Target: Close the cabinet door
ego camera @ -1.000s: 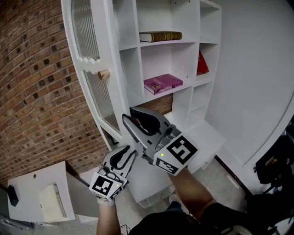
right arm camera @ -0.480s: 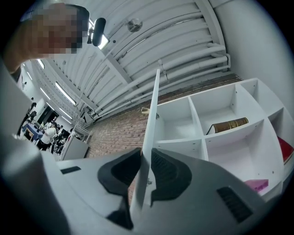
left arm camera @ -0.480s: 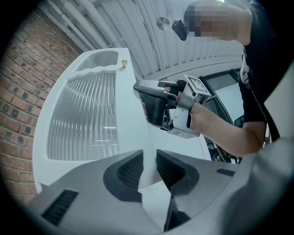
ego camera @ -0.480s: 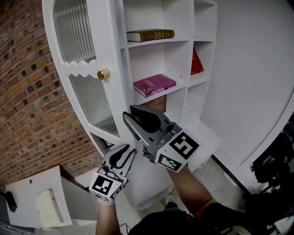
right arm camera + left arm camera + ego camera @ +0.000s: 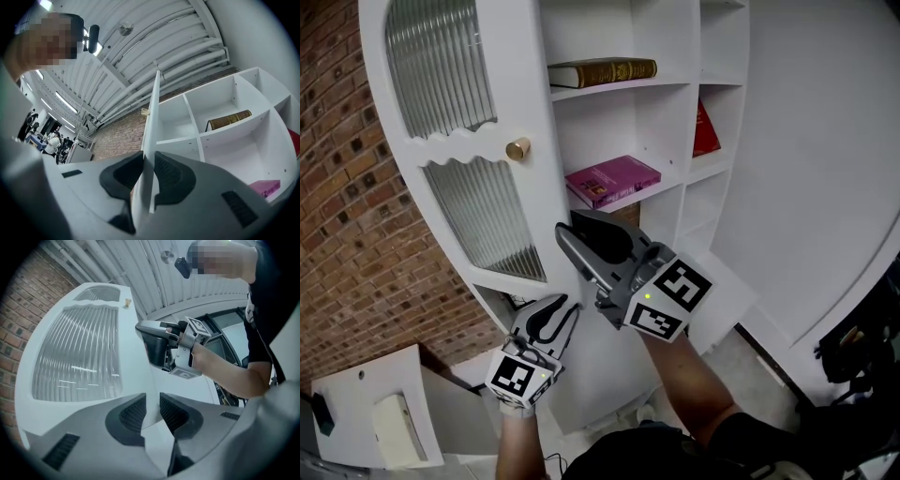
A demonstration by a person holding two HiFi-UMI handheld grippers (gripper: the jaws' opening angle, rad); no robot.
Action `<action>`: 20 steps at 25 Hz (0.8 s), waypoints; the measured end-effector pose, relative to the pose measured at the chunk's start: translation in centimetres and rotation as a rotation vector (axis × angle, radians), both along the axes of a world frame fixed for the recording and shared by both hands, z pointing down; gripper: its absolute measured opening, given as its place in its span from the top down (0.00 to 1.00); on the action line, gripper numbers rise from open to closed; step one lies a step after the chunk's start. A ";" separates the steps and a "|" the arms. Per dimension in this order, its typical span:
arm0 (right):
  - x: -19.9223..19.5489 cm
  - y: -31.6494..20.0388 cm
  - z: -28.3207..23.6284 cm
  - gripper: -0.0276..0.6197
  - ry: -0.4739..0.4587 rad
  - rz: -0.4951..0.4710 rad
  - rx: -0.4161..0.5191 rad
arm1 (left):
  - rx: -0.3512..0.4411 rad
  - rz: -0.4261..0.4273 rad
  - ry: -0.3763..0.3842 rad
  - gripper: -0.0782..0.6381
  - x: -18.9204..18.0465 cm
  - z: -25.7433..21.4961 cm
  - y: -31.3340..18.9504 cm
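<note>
**Obs:** Log entry. What changed in the last second?

**Op:** The cabinet door (image 5: 542, 211) has swung round from near edge-on and now shows me more of its face. Its brass knob (image 5: 517, 148) has barely shifted. I judge the close is under way but not finished, because the shelves are still open to view on the right.

**Obs:** Jaws?

**Op:** In the right gripper view, the right gripper (image 5: 149, 161) has its jaws pinched on the door's thin free edge, one pad on each face. The left gripper (image 5: 153, 401) hangs low under the door's bottom corner. Its jaws stand a narrow slit apart and I can see nothing held in them.

**Obs:** Counts?

**Op:**
- One door and one knob.
- Two ribbed panes: upper pane (image 5: 441, 66), lower pane (image 5: 483, 220).
- Three books: brown book (image 5: 600, 71) lying on the upper shelf, magenta book (image 5: 614, 180) lying on the shelf below, red book (image 5: 706, 131) upright in the right compartment.
- Two grippers.
</note>
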State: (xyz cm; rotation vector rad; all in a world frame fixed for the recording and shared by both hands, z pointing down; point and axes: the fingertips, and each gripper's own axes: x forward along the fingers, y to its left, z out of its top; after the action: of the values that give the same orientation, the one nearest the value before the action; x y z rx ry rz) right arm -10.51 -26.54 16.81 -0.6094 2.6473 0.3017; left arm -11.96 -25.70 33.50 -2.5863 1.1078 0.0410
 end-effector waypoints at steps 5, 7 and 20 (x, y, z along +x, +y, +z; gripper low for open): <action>0.6 -2.8 0.0 0.83 -0.021 -0.028 -0.013 | -0.013 -0.020 -0.001 0.76 0.1 0.5 -2.7; 0.8 -3.9 0.0 0.83 -0.027 -0.037 -0.014 | -0.013 -0.023 -0.003 0.76 0.2 0.5 -3.7; 0.9 -9.8 -0.1 0.81 -0.036 -0.092 -0.018 | -0.026 -0.061 0.025 0.78 0.1 0.6 -9.1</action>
State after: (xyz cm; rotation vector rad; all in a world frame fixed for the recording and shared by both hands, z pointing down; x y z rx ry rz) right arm -9.59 -36.34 16.76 -0.4920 2.6364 0.2385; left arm -11.83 -34.75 34.06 -2.5801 1.2027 0.0455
